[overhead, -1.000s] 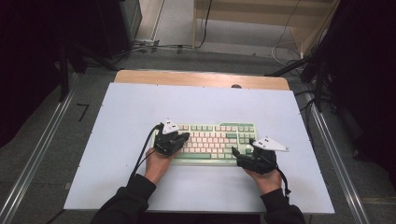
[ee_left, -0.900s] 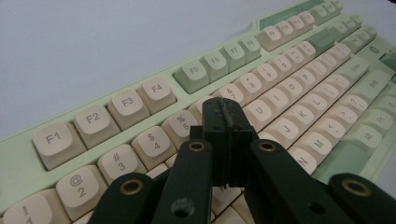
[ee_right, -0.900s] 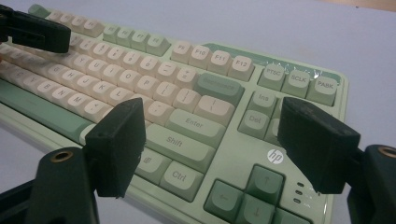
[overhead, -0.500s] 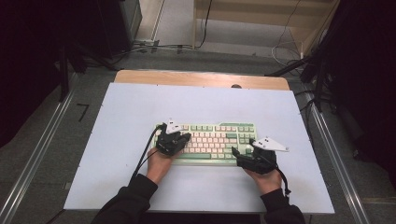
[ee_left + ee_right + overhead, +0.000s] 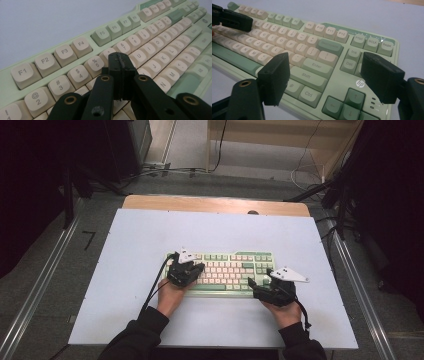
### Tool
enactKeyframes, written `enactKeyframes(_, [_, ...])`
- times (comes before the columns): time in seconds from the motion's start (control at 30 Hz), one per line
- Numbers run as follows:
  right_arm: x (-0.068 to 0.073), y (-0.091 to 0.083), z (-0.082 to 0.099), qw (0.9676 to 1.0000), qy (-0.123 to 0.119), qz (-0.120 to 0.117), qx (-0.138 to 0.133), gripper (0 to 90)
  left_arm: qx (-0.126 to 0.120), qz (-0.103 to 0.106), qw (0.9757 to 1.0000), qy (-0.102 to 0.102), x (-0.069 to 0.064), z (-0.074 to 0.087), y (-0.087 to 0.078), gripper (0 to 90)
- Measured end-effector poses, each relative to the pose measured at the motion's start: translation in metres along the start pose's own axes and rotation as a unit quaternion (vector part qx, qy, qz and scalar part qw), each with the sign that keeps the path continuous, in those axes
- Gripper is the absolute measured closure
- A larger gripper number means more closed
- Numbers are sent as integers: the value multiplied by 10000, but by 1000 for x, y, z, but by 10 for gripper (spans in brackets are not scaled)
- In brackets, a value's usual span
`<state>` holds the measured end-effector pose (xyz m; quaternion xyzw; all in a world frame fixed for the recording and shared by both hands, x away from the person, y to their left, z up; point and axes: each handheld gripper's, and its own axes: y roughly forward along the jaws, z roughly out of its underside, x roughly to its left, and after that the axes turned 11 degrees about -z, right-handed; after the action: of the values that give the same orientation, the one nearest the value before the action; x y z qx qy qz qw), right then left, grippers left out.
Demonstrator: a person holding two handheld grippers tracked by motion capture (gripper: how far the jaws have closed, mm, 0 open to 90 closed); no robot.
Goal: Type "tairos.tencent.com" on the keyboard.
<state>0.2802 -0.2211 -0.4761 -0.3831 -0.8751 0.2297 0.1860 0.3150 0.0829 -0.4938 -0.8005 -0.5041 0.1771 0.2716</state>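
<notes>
Left gripper (image 5: 199,268) jaws fully closed, pads pressed flat together w/ nothing between; in left gripper view (image 5: 121,65) the closed tip sits over the number row, around the 5/6 keys, just above or on the caps, can't tell contact. Right gripper (image 5: 260,285) jaws wide apart, holding nothing; in right gripper view (image 5: 324,80) the two black pads straddle the Shift/Ctrl and arrow-key zone, no pad visibly touching a key.

Keyboard (image 5: 235,267): cream keycaps, green accent keys, pale green case, hp logo near the arrow cluster (image 5: 360,83). Lies flat on the white table top (image 5: 140,240), a bit toward 5 o'clock from the table's centre, long side parallel to the near edge.

High view: left gripper at the kbd's 9 o'clock end, body over the left key block, hand at 6 o'clock of it. Right gripper at the kbd's 4 o'clock corner, hand behind it. Both carry a grey three-cornered plate; black cable trails from each toward 6 o'clock. Dark sleeves enter from bottom edge.

Wooden strip (image 5: 215,204) runs along the table's 12 o'clock edge. Floor cables (image 5: 165,170) lie beyond, around 11 o'clock.
</notes>
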Motion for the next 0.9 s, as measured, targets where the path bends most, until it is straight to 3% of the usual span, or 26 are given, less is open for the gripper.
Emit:
enactKeyframes(0.17, [0, 0, 0, 10000, 9, -1, 6, 221, 23, 43, 10000, -18, 1, 0, -1, 900])
enactKeyframes(0.9, [1, 1, -1, 10000, -19, -30, 0, 221, -328, 129, 9992, -176, 7, -6, -21, 898])
